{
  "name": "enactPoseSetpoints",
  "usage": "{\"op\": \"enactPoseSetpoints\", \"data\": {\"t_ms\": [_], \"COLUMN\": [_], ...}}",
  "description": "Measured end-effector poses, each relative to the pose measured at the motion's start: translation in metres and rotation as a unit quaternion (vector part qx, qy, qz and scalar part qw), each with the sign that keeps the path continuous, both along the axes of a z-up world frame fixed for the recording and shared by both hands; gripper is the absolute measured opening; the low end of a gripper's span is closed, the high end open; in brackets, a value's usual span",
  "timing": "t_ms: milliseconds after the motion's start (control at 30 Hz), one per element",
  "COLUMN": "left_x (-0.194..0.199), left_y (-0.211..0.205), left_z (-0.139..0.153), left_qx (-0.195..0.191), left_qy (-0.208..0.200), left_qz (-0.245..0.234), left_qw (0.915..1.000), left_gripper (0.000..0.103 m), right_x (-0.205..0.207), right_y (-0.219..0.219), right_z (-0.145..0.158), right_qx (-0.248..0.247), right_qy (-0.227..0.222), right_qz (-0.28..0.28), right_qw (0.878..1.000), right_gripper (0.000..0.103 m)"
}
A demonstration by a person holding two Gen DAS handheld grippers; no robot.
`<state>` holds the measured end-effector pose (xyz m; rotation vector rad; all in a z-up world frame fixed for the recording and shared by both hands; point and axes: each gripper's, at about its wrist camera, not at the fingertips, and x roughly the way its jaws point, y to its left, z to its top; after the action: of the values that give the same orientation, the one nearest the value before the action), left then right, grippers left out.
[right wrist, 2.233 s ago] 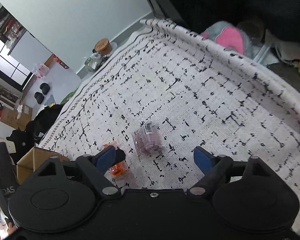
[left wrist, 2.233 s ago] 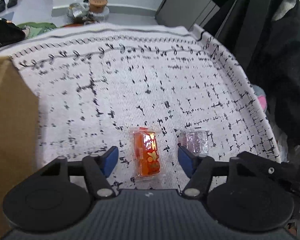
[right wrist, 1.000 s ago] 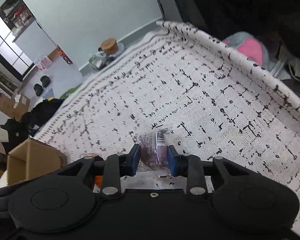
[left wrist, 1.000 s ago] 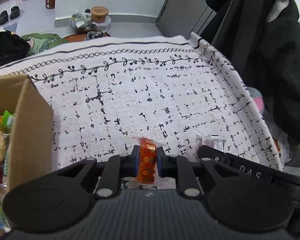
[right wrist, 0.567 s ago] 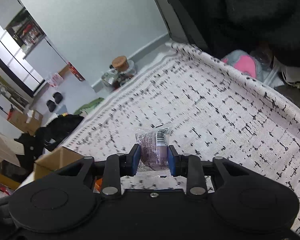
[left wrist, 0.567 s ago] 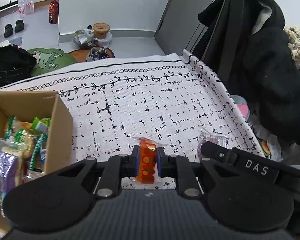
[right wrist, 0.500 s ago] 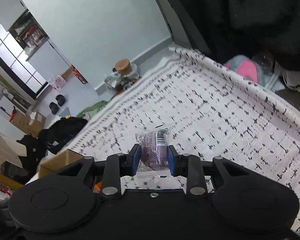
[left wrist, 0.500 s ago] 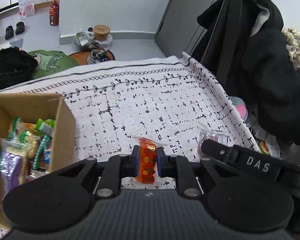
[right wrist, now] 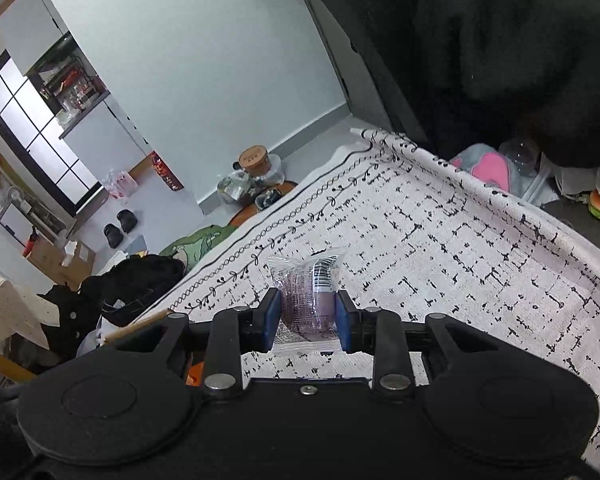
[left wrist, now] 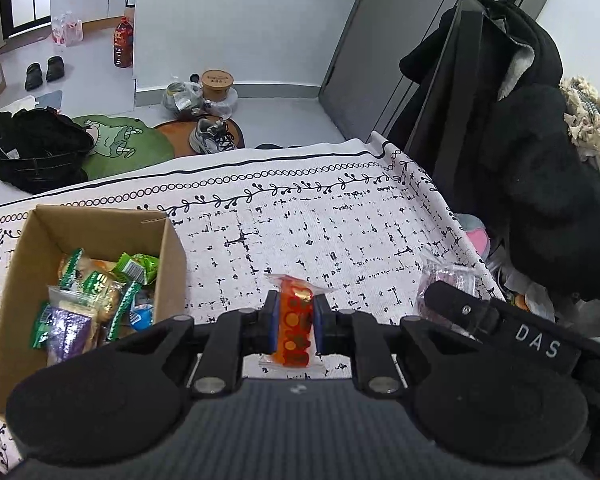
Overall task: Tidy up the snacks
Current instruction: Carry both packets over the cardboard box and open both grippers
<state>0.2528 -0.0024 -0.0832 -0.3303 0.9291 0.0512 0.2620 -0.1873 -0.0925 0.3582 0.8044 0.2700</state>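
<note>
Grippers first: our left gripper (left wrist: 294,322) is clamped on an orange snack packet (left wrist: 296,326), our right gripper (right wrist: 306,316) on a purple snack packet (right wrist: 310,294), both held above the patterned cloth (left wrist: 320,220). Farther left sits our cardboard box (left wrist: 172,252) of wrapped snacks (left wrist: 96,296).

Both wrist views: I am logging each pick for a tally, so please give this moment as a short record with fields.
left gripper: shut on orange snack packet, clear of the cloth
right gripper: shut on purple snack packet, barcode showing
cardboard box: open, on the patterned cloth, left of the left gripper
box contents: several wrapped snacks
loose snacks on cloth: none visible
</note>
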Motion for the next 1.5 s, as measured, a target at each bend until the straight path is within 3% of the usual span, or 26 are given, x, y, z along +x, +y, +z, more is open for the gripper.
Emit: {"op": "enactPoseSetpoints", "data": {"t_ms": [800, 1500], "left_x": [-0.034, -0.05], "left_y": [0.065, 0.138], "left_z": [0.014, -0.023], "left_qx": [-0.021, -0.066], "left_qy": [-0.011, 0.015], "left_qz": [0.043, 0.079], "left_qw": [0.9988, 0.9946], "left_gripper": [0.016, 0.016], "right_x": [-0.016, -0.028], "right_y": [0.06, 0.126], "right_z": [0.013, -0.005], "right_qx": [0.01, -0.036], "right_qy": [-0.017, -0.005], "right_qz": [0.054, 0.101], "right_qw": [0.998, 0.994], "right_gripper": [0.029, 0.029]}}
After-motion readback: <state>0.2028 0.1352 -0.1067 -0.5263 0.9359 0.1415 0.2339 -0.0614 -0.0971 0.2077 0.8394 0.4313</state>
